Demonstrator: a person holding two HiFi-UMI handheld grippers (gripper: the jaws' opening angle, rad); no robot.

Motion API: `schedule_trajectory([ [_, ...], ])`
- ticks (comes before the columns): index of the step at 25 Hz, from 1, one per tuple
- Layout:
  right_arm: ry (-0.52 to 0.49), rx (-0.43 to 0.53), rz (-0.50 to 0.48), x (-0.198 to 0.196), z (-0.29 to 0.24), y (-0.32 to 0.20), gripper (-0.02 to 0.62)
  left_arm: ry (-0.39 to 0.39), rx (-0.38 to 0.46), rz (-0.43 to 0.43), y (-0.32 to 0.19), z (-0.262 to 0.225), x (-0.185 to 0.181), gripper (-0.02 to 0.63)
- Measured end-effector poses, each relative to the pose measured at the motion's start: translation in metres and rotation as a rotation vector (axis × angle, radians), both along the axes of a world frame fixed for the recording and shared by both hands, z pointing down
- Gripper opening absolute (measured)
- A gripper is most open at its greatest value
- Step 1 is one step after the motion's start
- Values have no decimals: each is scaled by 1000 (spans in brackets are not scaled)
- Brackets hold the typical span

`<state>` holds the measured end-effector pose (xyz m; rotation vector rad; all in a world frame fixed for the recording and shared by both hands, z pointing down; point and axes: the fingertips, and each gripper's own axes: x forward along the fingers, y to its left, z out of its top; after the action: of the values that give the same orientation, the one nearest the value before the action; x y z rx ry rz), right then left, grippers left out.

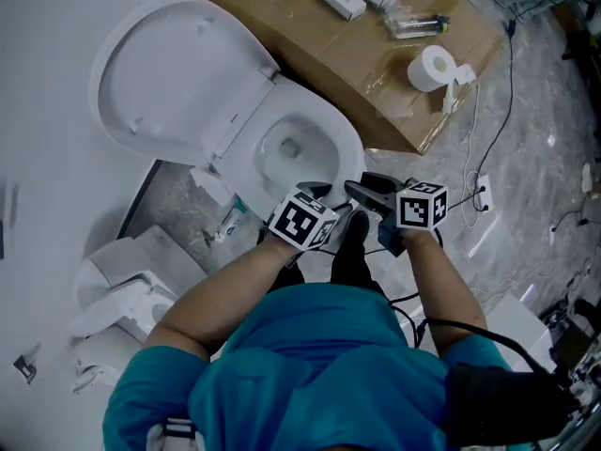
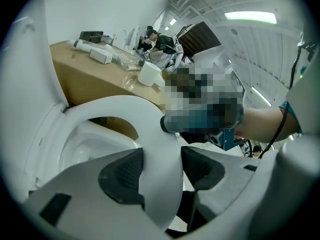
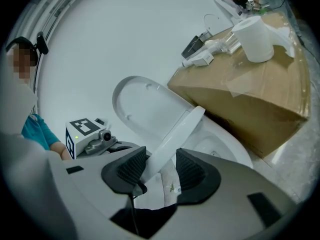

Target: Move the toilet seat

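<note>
Head view looks steeply down on a white ceramic toilet bowl (image 1: 299, 144), and we place everything else from that bowl. Its white oval plastic lid (image 1: 169, 73) stands tipped back behind the bowl, against the pale wall. The task's thing, the white oval plastic toilet seat (image 2: 145, 111), is hinged at the back of the bowl. Its front edge appears raised off the rim, and in the right gripper view it slants up towards the lid.

Our left claw (image 2: 161, 166) pinches the front of the seat, and the ring fills the space between its two dark ribbed pads. Our right claw (image 3: 159, 168), just beside it at the bowl's front, pinches the same front edge, which shows edge-on between its pads.

We judge the step in hand to be the lift: the seat is gripped and partway up, not yet against the lid. The next move calls for both claws to swing together about the hinge at the bowl's back. They should hold level with each other so the ring does not twist, and let go only once the seat leans past upright.

We count one bowl, one seat, one lid and two claws. Beside the bowl, on its right in the head view, lies one brown cardboard box (image 1: 282, 17). It carries one roll of white paper (image 1: 430, 67) and a few small packets we cannot count with certainty.
</note>
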<state>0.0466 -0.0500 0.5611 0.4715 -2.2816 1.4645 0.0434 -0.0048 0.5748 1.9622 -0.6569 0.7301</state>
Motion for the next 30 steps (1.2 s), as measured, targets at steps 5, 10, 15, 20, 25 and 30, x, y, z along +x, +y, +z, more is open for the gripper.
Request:
schedule_trajectory([
  [5,6,0,7,-14,-17,-5,184,-10,39,-23,-5,-19,-15,250],
  [10,23,6,8,-26,-28,-15,187,-43,96,-26,-12,-33,-28,244],
  [15,27,6,17,-37,-39,-19,187,-78,146,-18,-13,-47,-41,235],
  [20,22,12,21,-47,-49,-26,189,-84,215,-15,-16,-56,-47,219],
  [25,25,9,24,-55,-55,-30,189,-130,277,15,-14,-67,-56,194],
  [30,25,12,33,-64,-61,-35,190,-164,339,24,-17,-77,-66,172],
])
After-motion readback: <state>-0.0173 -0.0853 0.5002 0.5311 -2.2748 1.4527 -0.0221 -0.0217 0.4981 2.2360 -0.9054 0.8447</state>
